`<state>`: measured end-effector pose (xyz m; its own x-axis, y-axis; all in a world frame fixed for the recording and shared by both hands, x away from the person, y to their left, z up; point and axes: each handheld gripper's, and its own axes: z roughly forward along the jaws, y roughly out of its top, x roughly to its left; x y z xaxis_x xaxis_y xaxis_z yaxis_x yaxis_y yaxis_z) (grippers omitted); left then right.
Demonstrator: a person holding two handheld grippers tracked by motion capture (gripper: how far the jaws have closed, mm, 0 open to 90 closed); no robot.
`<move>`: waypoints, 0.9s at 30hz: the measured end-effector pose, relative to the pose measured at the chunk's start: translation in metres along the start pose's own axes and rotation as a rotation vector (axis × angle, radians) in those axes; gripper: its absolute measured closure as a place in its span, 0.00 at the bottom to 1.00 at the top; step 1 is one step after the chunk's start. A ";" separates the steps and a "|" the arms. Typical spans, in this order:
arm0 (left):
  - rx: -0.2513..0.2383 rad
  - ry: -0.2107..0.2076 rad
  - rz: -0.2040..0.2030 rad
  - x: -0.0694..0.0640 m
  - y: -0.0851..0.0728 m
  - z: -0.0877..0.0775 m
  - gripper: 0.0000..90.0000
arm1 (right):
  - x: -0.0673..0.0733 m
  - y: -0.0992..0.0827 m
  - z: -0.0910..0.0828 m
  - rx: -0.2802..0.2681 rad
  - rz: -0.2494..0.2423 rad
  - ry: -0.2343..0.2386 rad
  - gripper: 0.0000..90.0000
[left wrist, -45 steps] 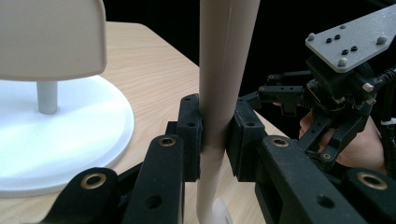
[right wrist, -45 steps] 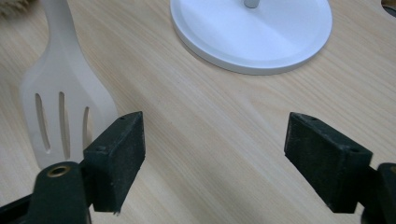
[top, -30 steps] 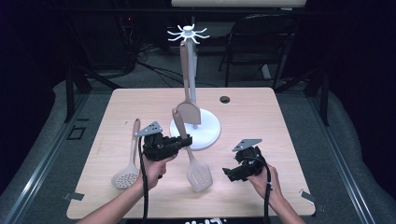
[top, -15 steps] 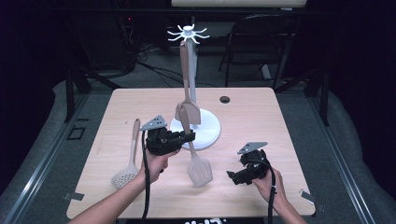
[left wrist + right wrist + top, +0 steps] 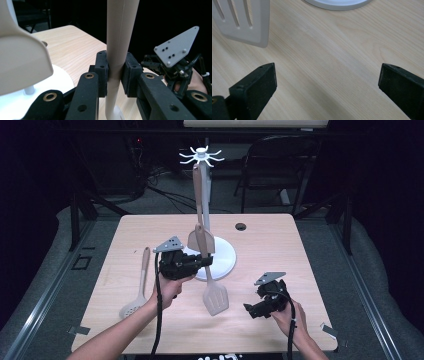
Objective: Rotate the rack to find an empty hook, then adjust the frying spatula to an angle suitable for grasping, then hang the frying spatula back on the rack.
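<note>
My left gripper (image 5: 204,261) clamps the spatula (image 5: 215,296) handle, lifted near the rack (image 5: 206,210); one utensil (image 5: 200,227) already hangs; the spoon (image 5: 134,306) waits far left; my right gripper (image 5: 250,310) gapes, empty.

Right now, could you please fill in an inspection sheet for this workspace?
Surface: pale wooden table, cable hole near its far edge.
Job's things: slotted turner, handle clamped and raised; white utensil stand with one utensil hanging.
Clutter: skimmer spoon lying flat at the left.
Tongs: left tongs shut on the turner's handle; right tongs open, nothing between the jaws, low over the table.
Cables: one black cable trails along each forearm.
Surroundings: dark room, a chair behind the table.
</note>
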<state>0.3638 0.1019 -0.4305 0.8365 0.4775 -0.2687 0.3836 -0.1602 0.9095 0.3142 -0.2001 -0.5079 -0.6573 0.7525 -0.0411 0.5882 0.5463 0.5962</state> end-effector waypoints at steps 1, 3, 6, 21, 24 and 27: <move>-0.001 0.000 0.004 -0.001 0.002 0.001 0.86 | 0.000 0.000 0.000 0.003 -0.002 -0.003 0.01; 0.002 -0.002 0.014 0.000 0.006 0.002 0.86 | 0.000 0.000 0.001 0.006 -0.003 -0.004 0.01; -0.004 -0.004 0.024 0.000 0.012 0.004 0.86 | 0.000 0.000 0.002 0.013 -0.011 -0.019 0.01; 0.009 0.002 0.083 -0.002 0.044 0.014 0.86 | 0.001 0.001 0.005 0.040 -0.033 -0.037 0.01; 0.009 0.004 0.094 -0.002 0.048 0.016 0.86 | 0.001 0.001 0.005 0.042 -0.035 -0.035 0.01; 0.007 0.009 0.099 -0.001 0.053 0.017 0.86 | 0.001 0.000 0.005 0.040 -0.034 -0.036 0.01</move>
<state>0.3899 0.0781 -0.3877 0.8670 0.4665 -0.1753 0.3023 -0.2126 0.9292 0.3165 -0.1976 -0.5121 -0.6600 0.7459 -0.0900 0.5847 0.5852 0.5618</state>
